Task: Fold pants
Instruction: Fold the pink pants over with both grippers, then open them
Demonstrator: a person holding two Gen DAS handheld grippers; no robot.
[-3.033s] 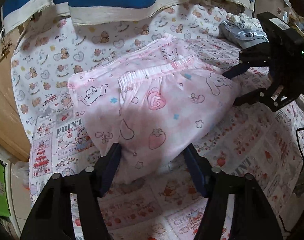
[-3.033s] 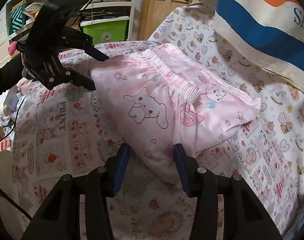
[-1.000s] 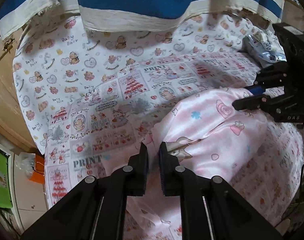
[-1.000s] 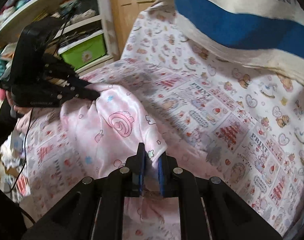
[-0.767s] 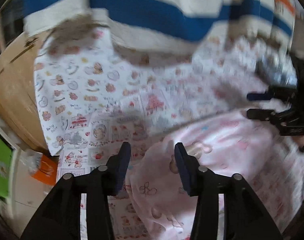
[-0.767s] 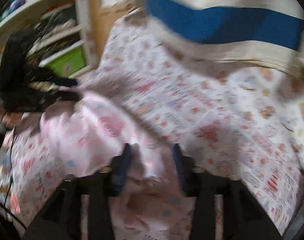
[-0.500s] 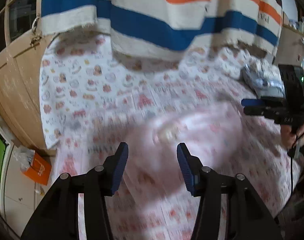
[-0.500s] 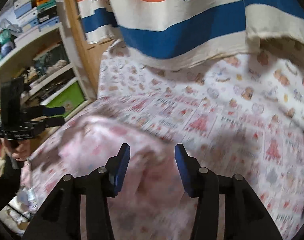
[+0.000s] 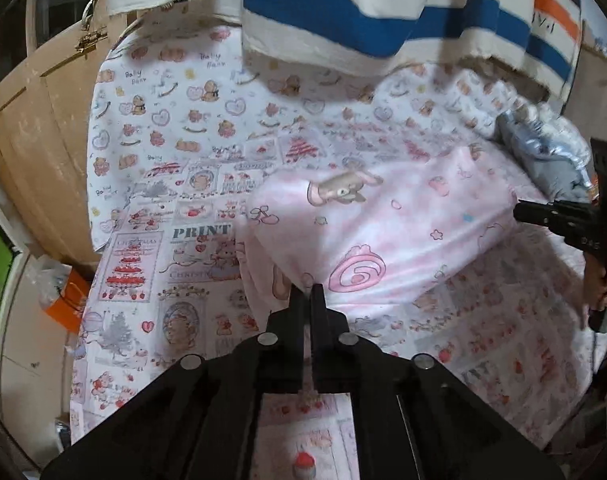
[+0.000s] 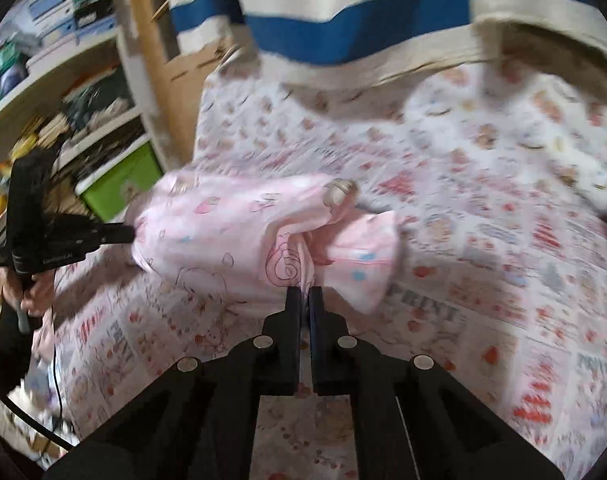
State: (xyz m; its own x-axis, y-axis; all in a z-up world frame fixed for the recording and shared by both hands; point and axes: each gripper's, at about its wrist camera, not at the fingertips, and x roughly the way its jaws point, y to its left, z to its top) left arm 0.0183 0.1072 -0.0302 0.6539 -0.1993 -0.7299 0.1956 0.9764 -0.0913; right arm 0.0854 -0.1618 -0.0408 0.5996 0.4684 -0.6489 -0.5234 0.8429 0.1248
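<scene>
The pink cartoon-print pants point(image 9: 383, 220) lie bunched in a folded heap on the printed bed sheet point(image 9: 183, 248). In the left wrist view my left gripper point(image 9: 307, 294) is at the heap's near edge, its jaws closing tight with a pinch of pink cloth pressed between the pads. My right gripper point(image 9: 519, 210) bites the far right edge. In the blurred right wrist view my right gripper point(image 10: 303, 294) is closing on a gathered fold of the pants point(image 10: 231, 220), pads pressed on the cloth. My left gripper point(image 10: 129, 234) holds the left end, with a hand behind it.
A blue, white and orange striped cloth point(image 9: 343, 20) hangs over the back of the bed. A grey-blue pile of clothes point(image 9: 543, 152) lies at the far right. A wooden door point(image 9: 31, 140) and an orange bag point(image 9: 63, 296) are left; shelves point(image 10: 43, 60) and a green bin point(image 10: 119, 184) stand beyond.
Both grippers let go of the pants, opened wide and drew back. Now both are shut again on pinches of the pink cloth at opposite edges of the heap.
</scene>
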